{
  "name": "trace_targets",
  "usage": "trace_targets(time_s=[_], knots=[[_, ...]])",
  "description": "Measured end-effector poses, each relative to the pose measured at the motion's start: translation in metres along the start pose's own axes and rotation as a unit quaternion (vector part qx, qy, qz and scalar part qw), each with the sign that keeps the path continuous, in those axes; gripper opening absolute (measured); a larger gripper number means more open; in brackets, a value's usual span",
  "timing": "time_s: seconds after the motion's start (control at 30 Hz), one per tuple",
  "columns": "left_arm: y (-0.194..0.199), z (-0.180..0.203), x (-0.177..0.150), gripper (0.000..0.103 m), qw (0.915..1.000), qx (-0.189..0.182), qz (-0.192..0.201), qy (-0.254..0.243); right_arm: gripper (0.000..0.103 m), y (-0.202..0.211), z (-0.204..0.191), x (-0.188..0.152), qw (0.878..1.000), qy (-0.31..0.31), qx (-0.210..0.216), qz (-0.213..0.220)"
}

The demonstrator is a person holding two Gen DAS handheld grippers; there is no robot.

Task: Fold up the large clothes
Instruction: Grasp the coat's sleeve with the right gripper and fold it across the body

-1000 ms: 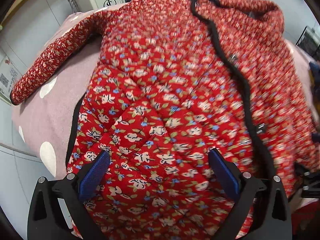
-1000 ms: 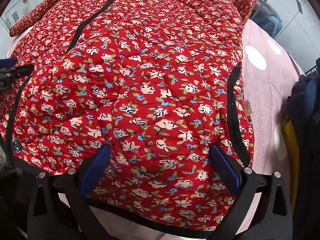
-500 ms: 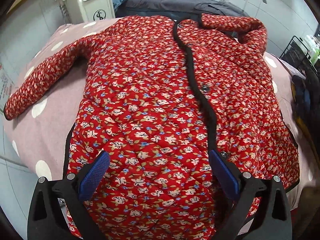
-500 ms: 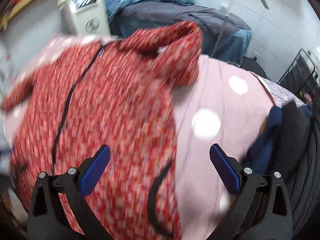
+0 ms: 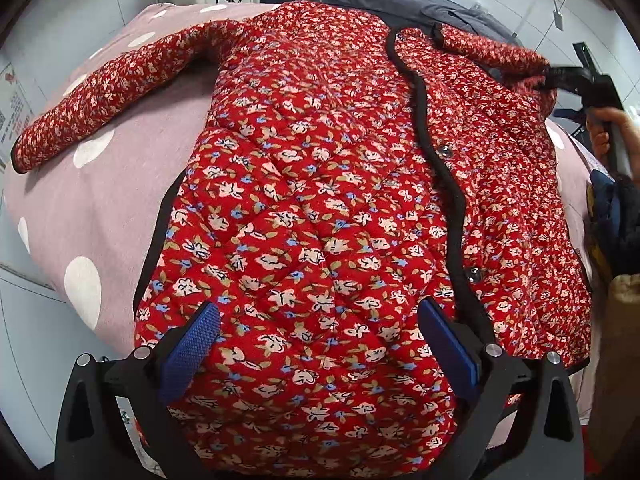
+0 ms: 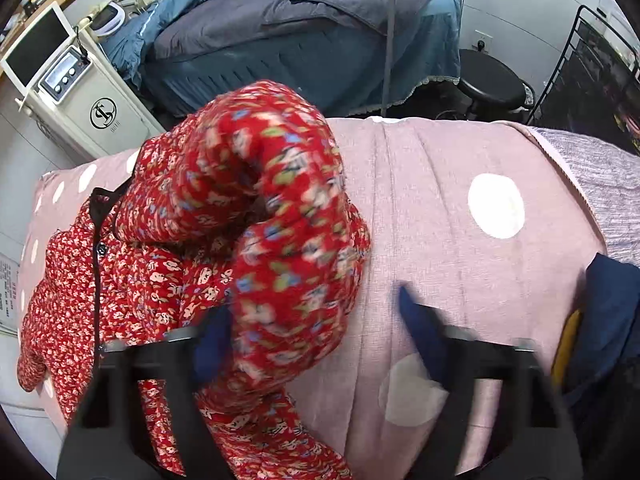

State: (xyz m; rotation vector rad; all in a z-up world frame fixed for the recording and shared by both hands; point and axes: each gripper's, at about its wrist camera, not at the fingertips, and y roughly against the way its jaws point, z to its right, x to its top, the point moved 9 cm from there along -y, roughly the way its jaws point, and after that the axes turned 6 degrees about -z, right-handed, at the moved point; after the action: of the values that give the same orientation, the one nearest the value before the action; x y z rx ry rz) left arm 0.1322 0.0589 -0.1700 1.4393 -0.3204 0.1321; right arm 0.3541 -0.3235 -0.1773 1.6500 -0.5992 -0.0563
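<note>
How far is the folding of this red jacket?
Done: the jacket lies flat, front up, on the bed cover. In hand: the right gripper has just been closing its jaws around the right sleeve; blur hides any grip. The left gripper hovers open. Left: the other sleeve and the body are unfolded.

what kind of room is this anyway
Probably a beauty or massage treatment room, not a home bedroom: a pink polka-dot treatment bed, a second bed with blue and grey covers, and a white device cabinet with dials and screen.

Treatment room; blue-draped bed [image 6: 304, 40]; wheeled device cart [image 6: 80, 96]; stool [image 6: 492, 88]
</note>
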Motion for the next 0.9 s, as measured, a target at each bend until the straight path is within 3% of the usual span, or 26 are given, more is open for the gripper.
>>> trace_targets(time_s=[0.03,0.07,0.17,0.27,0.33,0.43,0.47,0.57,0.6,0.7,0.77,0.9], knots=[[0.001,0.001,0.002,0.096,1.0,0.001,0.003,-0.002,0.025,0.001,-0.003,-0.004,1.0,-0.006,0.021,0.003],[0.003,0.001,0.002,0.096,1.0,0.001,0.005,-0.004,0.022,0.006,-0.004,-0.008,1.0,-0.004,0.015,0.01],[0.007,0.006,0.007,0.096,0.9998,-0.002,0.015,-0.013,0.018,0.032,-0.018,-0.019,0.997,0.051,-0.014,0.062],[0.012,0.019,0.014,0.096,0.9993,-0.011,0.03,-0.021,0.017,0.068,-0.051,-0.045,0.978,0.154,-0.047,0.13],[0.017,0.029,0.017,0.096,0.9986,-0.021,0.042,-0.025,0.017,0.085,-0.076,-0.075,0.956,0.233,-0.064,0.166],[0.023,0.039,0.02,0.096,0.9979,-0.033,0.05,-0.025,0.017,0.093,-0.117,-0.138,0.901,0.365,-0.099,0.214],[0.025,0.042,0.021,0.096,0.9977,-0.036,0.052,-0.026,0.018,0.086,-0.129,-0.171,0.872,0.419,-0.116,0.224],[0.027,0.051,0.021,0.096,0.9974,-0.035,0.052,-0.034,0.026,0.047,-0.139,-0.231,0.821,0.506,-0.165,0.206],[0.029,0.054,0.02,0.096,0.9972,-0.035,0.054,-0.038,0.028,0.035,-0.137,-0.243,0.821,0.51,-0.17,0.193],[0.035,0.058,0.014,0.096,0.9968,-0.034,0.058,-0.044,0.034,0.013,-0.123,-0.253,0.845,0.482,-0.168,0.158],[0.037,0.058,0.01,0.096,0.9968,-0.035,0.058,-0.042,0.035,0.012,-0.117,-0.251,0.855,0.467,-0.167,0.155],[0.033,0.06,0.005,0.096,0.9973,-0.047,0.047,-0.031,0.044,0.013,-0.099,-0.233,0.89,0.407,-0.153,0.135]])
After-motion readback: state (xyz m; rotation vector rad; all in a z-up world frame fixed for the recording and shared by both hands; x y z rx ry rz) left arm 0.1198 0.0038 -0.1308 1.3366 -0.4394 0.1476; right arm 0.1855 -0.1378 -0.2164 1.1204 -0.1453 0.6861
